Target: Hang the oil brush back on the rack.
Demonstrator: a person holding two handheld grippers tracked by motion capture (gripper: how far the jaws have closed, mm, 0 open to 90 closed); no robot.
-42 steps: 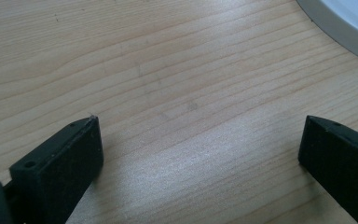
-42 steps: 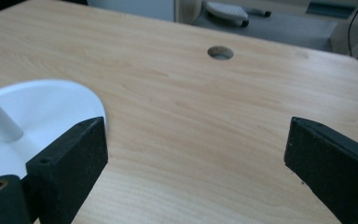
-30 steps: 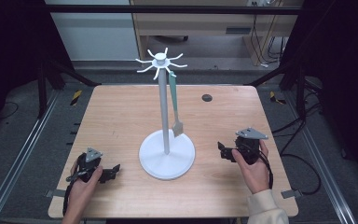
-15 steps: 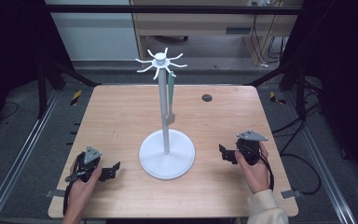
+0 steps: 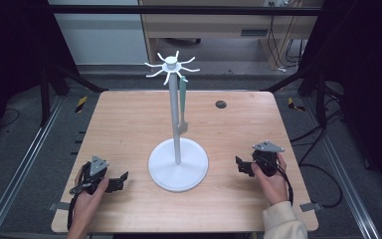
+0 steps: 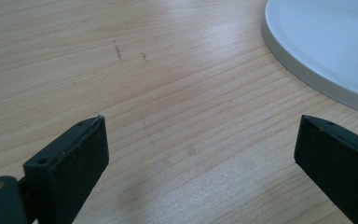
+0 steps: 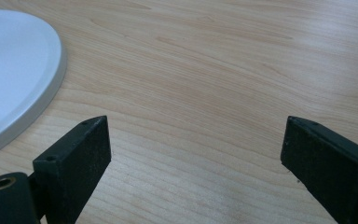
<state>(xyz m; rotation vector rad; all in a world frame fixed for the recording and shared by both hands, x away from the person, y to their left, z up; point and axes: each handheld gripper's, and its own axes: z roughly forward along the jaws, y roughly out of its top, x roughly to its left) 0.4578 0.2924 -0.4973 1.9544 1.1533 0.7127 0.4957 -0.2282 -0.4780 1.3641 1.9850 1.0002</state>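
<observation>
White stand (image 5: 178, 164): round smooth base, slim pole, spoked top, centred on pale wood-grain surface (image 5: 129, 124). Left gripper (image 5: 122, 180) and right gripper (image 5: 239, 167) rest low at either side, jaws spread wide, empty, pointing toward base.

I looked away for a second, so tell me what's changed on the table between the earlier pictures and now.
The green strap hanging from the white stand has shifted: a second ago its lower end swung out to the right, then hung close to the pole, and now it sits slightly right of it again. Nothing was taken hold of or let go. The left gripper and right gripper stay open, resting on the table either side of the base.
</observation>
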